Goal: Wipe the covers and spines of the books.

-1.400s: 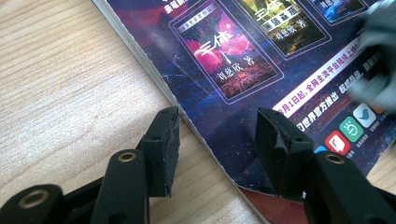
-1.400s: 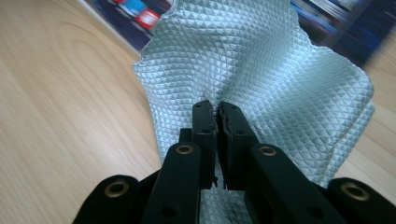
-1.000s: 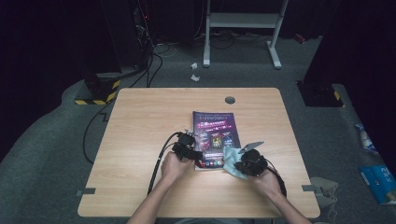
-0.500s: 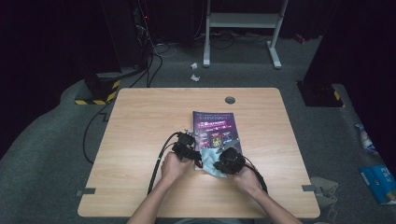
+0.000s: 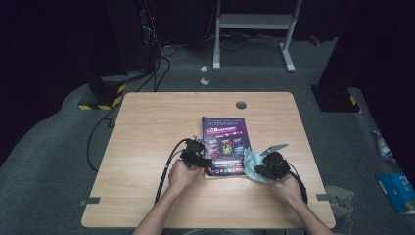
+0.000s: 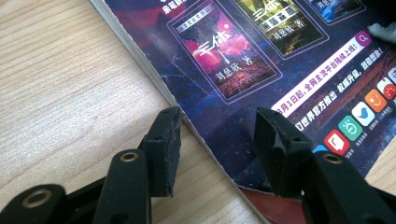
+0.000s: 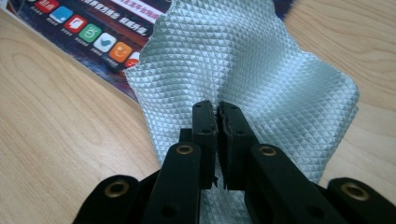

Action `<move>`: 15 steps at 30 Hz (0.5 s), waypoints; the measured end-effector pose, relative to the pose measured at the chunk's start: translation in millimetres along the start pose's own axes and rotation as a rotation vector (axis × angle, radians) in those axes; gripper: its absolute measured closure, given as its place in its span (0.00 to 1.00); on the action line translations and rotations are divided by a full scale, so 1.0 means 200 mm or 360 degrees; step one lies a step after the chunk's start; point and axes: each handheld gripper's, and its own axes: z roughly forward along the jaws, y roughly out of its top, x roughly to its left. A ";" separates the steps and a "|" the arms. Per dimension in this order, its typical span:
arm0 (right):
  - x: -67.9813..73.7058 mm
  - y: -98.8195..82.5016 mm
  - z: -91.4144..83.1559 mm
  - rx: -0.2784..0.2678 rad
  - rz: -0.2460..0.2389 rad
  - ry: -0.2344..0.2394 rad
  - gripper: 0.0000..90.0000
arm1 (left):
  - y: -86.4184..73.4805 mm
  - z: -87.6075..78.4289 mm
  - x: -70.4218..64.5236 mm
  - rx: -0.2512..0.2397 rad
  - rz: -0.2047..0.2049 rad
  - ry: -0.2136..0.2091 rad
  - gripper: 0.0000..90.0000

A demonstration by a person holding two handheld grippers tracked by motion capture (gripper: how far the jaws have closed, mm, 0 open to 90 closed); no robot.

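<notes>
Bare table (image 5: pixel 147 127) left of the magazine (image 5: pixel 222 142) lies free

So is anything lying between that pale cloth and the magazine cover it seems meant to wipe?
Nothing visible. The right gripper has its jaws pinched shut on the pale blue-grey quilted cloth, whose far edge already overlaps the near right corner of the dark glossy magazine. The left gripper, jaws apart, straddles the magazine's opposite edge, away from the cloth.
</notes>
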 end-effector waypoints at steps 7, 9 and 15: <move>0.00 0.04 -0.01 -0.0060 0.0004 -0.0010 0.95 | 0.00 0.00 0.00 0.0006 -0.0004 0.0002 0.57; 0.03 0.07 0.01 -0.0046 -0.0020 -0.0003 0.95 | 0.00 0.00 0.00 0.0005 -0.0005 0.0001 0.57; 0.17 0.17 0.14 -0.0017 -0.0135 0.0061 0.95 | 0.01 0.00 0.00 0.0015 -0.0006 0.0000 0.57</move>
